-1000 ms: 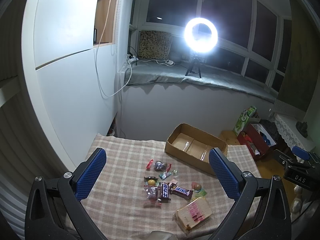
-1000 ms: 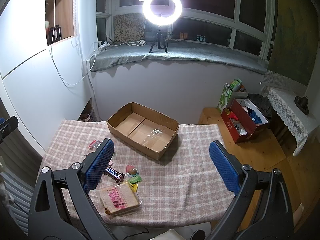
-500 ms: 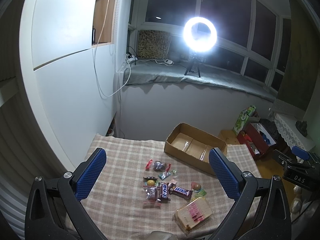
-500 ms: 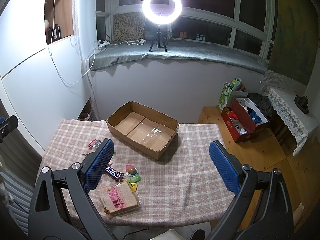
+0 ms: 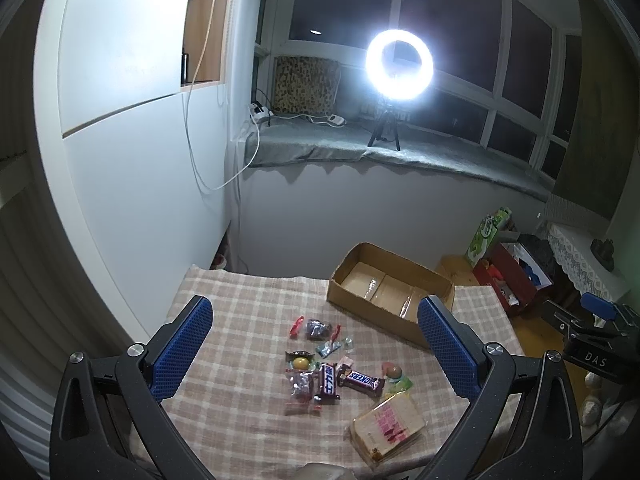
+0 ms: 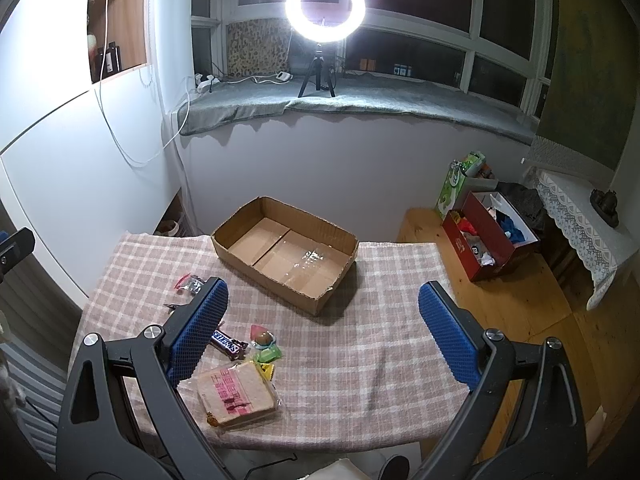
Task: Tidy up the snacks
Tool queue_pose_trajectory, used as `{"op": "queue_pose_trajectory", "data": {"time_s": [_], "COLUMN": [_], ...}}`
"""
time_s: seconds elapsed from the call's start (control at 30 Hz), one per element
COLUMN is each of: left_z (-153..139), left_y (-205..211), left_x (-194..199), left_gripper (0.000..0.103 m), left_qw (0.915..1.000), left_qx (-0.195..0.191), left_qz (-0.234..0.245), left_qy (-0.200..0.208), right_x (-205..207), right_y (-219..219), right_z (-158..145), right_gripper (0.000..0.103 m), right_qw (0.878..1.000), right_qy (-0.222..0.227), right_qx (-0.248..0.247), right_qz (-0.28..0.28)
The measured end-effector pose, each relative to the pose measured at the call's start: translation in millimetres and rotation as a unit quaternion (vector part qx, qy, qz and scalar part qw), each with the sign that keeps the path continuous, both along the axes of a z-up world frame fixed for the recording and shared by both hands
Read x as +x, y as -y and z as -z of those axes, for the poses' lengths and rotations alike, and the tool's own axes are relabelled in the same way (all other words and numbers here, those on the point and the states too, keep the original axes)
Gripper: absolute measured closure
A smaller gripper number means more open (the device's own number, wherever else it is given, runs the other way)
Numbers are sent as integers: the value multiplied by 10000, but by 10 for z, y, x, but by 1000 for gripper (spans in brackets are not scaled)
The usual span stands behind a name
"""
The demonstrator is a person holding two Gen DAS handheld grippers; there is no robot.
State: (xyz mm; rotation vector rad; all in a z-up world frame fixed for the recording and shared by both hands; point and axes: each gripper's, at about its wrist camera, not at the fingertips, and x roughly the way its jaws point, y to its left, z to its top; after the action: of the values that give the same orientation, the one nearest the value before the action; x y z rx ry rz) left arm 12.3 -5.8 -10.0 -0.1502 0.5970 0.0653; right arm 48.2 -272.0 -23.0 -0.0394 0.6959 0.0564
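An empty cardboard box [image 5: 390, 291] [image 6: 286, 255] sits at the far side of a checked tablecloth [image 5: 248, 380] [image 6: 360, 360]. Several small wrapped snacks lie in a loose cluster, among them a Snickers bar [image 5: 361, 379] [image 6: 228, 345], a dark purple bar [image 5: 328, 381] and a wrapped sandwich pack [image 5: 387, 429] [image 6: 236, 394]. My left gripper [image 5: 316, 350] hovers open above the cluster, holding nothing. My right gripper [image 6: 322, 336] is open too, high over the table's front, and its left finger hides part of the cluster. The right gripper's body shows at the left wrist view's right edge.
A ring light on a tripod [image 6: 325, 4] stands on the window ledge behind. A white wall with a hanging cable borders the table's left. On the wooden floor to the right are a red box of items [image 6: 490, 236] and a green bag [image 6: 458, 184].
Both cameras have shifted very slightly; the snacks and box lie where they were, and both grippers stay open.
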Motion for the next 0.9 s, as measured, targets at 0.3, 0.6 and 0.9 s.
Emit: {"op": "queue_pose_trajectory", "data": {"time_s": [0.3,0.6,0.9], "left_z": [88,200,387], "left_y": [-1,-19,-8], "left_x": [49,90,131], "left_gripper": [1,1,1], "left_qw": [9998,9992,9977], "left_qx": [11,59,66], "left_qz": [38,-3,-29], "left_qy": [-190,-400,-674], "right_x": [44,139,269], "right_y": [13,26,56], "right_z": [158,292,547], "right_gripper": [5,5,5], "right_qw": [9998,9989,9956], "right_qy": [-193,-452,-840], "right_qx": [41,90,259], "right_qz": [-26,-129,-318]}}
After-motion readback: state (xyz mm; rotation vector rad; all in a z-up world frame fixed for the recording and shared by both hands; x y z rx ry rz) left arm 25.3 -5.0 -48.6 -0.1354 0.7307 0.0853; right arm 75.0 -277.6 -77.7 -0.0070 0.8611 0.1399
